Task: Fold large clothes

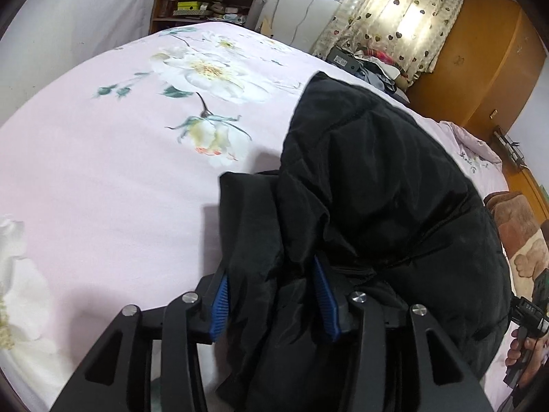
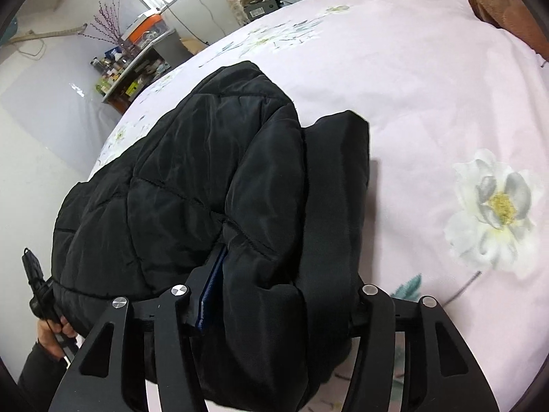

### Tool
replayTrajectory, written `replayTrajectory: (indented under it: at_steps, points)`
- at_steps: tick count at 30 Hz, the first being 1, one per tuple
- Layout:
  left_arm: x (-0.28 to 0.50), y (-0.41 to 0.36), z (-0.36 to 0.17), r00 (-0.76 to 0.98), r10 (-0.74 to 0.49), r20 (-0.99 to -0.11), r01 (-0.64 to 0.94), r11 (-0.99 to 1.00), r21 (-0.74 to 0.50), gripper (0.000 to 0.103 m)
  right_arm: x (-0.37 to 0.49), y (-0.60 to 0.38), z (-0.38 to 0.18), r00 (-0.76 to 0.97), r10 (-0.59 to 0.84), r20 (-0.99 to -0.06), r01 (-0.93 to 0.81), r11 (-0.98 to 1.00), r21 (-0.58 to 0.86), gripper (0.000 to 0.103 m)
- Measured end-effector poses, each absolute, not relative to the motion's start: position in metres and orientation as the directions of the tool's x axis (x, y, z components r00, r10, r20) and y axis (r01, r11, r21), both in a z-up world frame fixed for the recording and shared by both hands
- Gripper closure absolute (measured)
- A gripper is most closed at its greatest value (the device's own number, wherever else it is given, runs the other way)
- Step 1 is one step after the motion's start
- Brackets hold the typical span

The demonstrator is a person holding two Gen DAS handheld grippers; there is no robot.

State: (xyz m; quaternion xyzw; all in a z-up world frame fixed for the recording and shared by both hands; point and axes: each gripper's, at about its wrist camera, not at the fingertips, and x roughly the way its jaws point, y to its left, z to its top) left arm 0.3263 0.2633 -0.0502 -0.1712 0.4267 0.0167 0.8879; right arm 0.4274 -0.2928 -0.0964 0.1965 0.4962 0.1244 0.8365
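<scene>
Floral pink bedspread (image 1: 103, 178) bears black jacket (image 1: 377, 178), labels seemingly illegible

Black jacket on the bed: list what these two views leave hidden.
- Left wrist view: the jacket bottom edge is cut off by the frame and covered by the left hand-held gripper.
- Right wrist view: the right hand-held gripper has one fingertip buried under jacket fabric.
- Zipper and sleeves: folded under, unseen.

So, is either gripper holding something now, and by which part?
The black jacket lies with its near folded edge between the jaws of the left gripper and the right gripper. Whether the pads really press on it cannot be told.
</scene>
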Motion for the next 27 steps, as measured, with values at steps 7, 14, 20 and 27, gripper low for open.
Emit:
replayTrajectory:
  at_steps: [7,14,20,27]
  points:
    - [0.292,0.278,0.005,0.725,-0.043,-0.688,-0.220,0.932,-0.289,0.051,0.403,-0.300,-0.048,0.569,0.270,-0.777,-0.033,0.951,0.306,0.043]
    - [0.334,0.216,0.013,0.732,-0.086,-0.676,-0.079,0.975,-0.209,0.048,0.425,-0.265,-0.019,0.646,0.212,-0.733,-0.089,0.975,0.203,0.043]
    - [0.385,0.202,-0.030,0.674,0.006,-0.738,-0.121,0.987,-0.102,0.045,0.466,-0.237,-0.062,0.567,0.162,-0.807,-0.124,0.986,0.111,0.043]
    - [0.388,0.196,-0.034,0.683,0.010,-0.731,-0.117,0.989,-0.095,0.042,0.471,-0.244,-0.078,0.564,0.144,-0.813,-0.098,0.989,0.107,0.043]
